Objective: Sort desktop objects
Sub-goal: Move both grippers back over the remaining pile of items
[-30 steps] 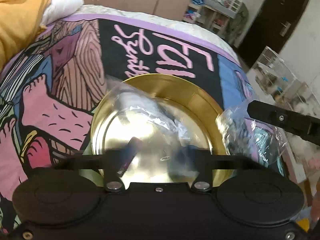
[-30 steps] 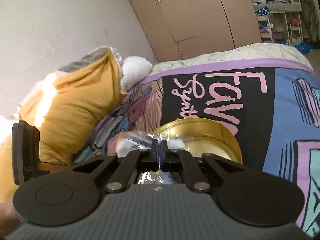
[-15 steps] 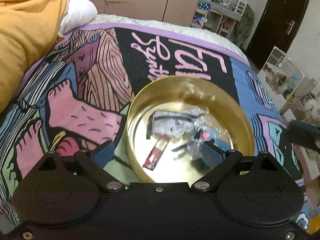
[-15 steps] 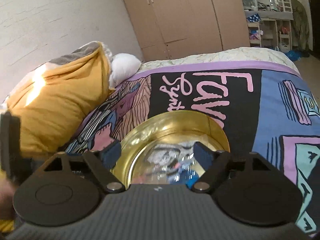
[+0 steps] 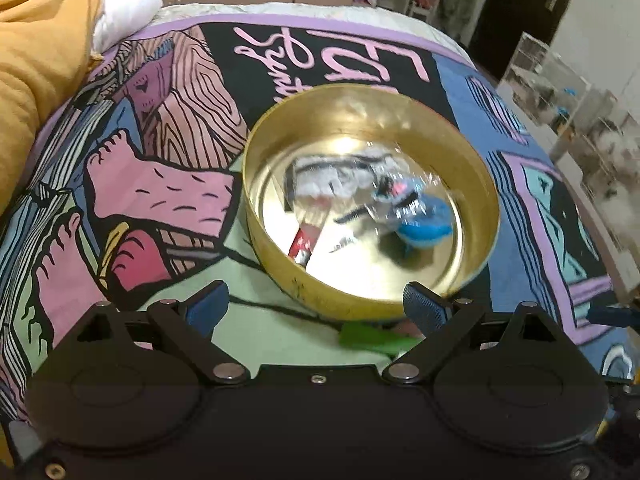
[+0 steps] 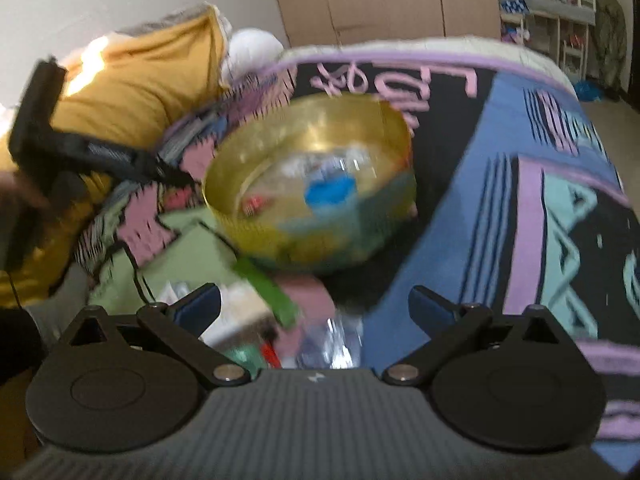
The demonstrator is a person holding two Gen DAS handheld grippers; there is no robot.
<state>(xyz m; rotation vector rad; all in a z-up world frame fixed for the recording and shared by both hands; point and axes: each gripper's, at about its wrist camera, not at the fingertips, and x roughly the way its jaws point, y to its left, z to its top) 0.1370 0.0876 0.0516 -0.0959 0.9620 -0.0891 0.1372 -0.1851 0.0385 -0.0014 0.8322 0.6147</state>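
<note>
My left gripper (image 5: pixel 316 304) gapes empty; my right gripper (image 6: pixel 314 306) (just opening, empty) faces the gold tin (image 6: pixel 240 216).

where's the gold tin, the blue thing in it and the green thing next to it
gold tin (image 5: pixel 352 304), left wrist view, near outer wall
blue thing (image 5: pixel 428 220), left wrist view, its middle
green thing (image 5: pixel 372 338), left wrist view, its middle, just outside the tin

tin (image 5: pixel 280 280) top: open | near wall flanked by green item (image 5: pixel 368 338)
</note>
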